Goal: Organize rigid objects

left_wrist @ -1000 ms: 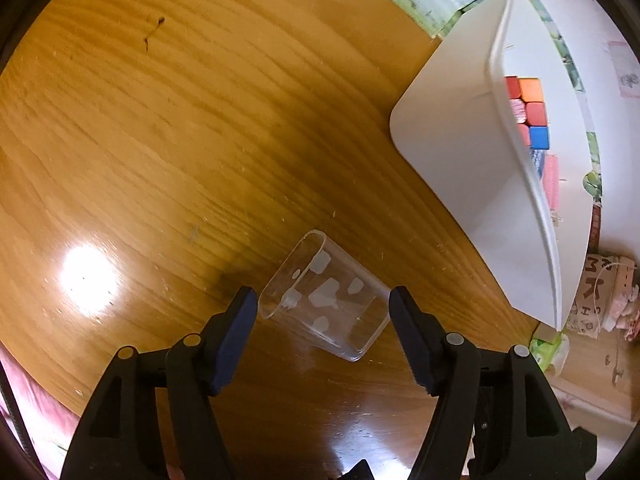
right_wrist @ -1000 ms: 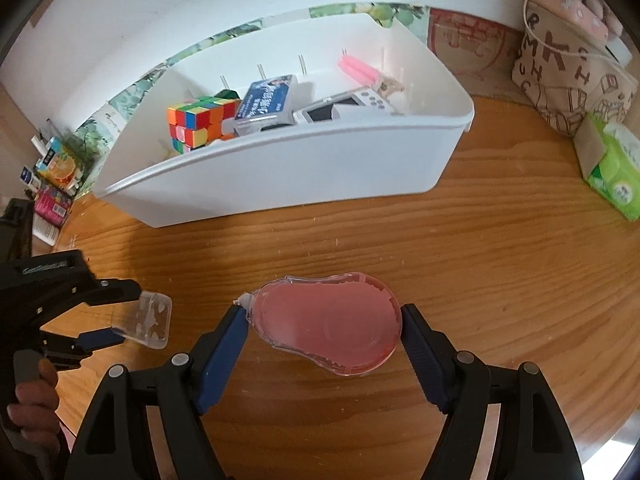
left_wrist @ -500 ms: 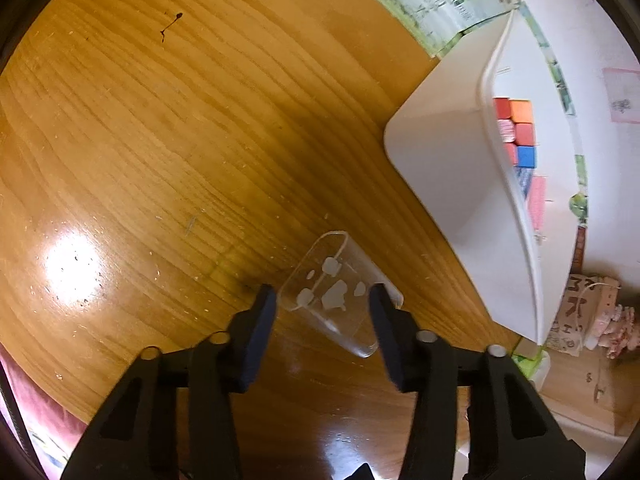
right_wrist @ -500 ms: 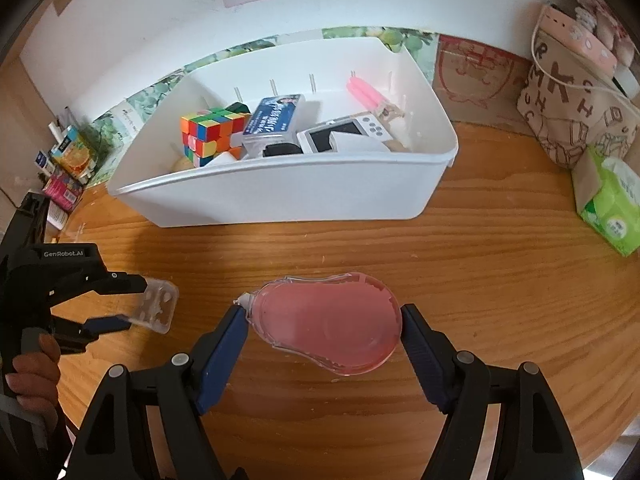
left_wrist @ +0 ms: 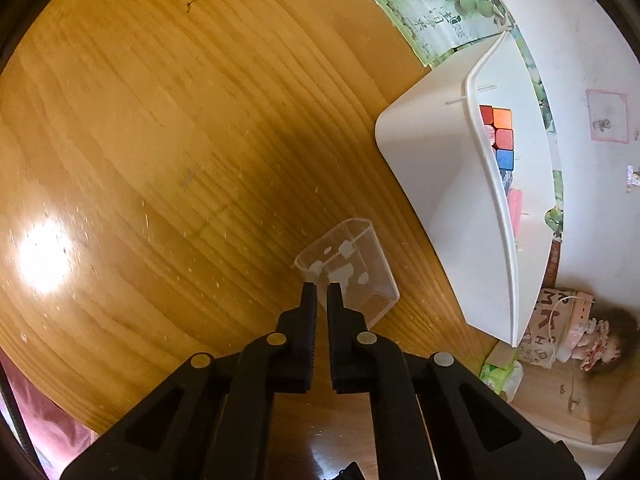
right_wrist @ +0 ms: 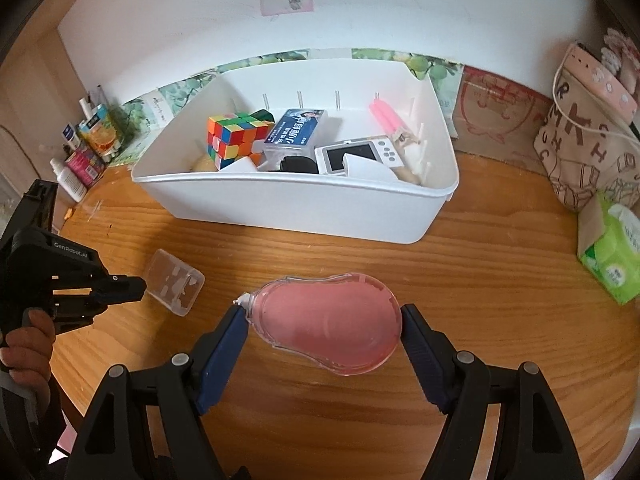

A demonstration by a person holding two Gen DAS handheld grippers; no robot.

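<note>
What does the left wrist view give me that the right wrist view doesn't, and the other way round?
Only the left wrist view: its own tongs seen head-on, shut on the near wall of the clear plastic case.

Only the right wrist view: the right tongs clamped on the pink tape dispenser, the green tissue pack, the small camera inside the bin, and the bottles at the wall.

Both: the case, the white bin, the puzzle cube, the wooden table.
</note>
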